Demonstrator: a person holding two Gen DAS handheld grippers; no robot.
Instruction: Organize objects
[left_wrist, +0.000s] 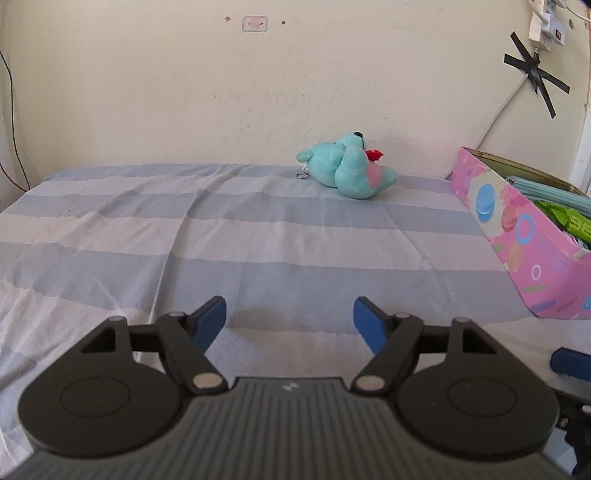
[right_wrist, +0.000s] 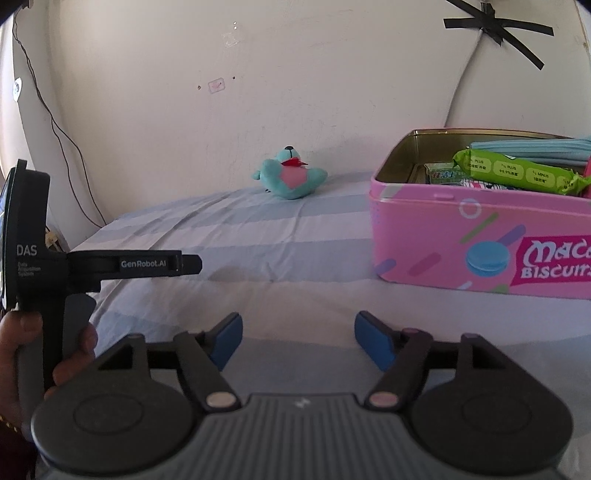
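Where the blue pads of the left gripper (left_wrist: 290, 321) stand wide apart, nothing lies between them; only the striped sheet (left_wrist: 258, 236) shows in the gap. The right gripper (right_wrist: 298, 338) is likewise spread wide and holds nothing, its pads over a pale band of the same sheet. Both tools sit low over the near part of the bed.

In the right wrist view the left gripper appears side-on at the left edge, black, with "GenRobot.AI" printed on its arm, and the left hand (right_wrist: 22, 354) wraps its grey handle. In the left wrist view a blue pad of the right gripper pokes in at the lower right edge.

Farther out, the plush (left_wrist: 347, 168) lies on its side on the sheet near the wall (left_wrist: 221, 92), well apart from both grippers. It is teal with a pink belly, a red bit at its neck and a small metal ring by its left end. From the right wrist it sits left of the tin (right_wrist: 443, 236), with a gap of sheet between them.

The tin is pink, open, and printed with macarons and the word "BISCUITS". It rests on the sheet to the right of both grippers. Inside it lie a green packet (right_wrist: 517, 173), a light blue pouch (right_wrist: 535, 147) behind that, and other small packs too crowded to tell apart.

On the wall above the tin, a white cable (left_wrist: 498, 114) runs up under crossed black tape (left_wrist: 535, 77).
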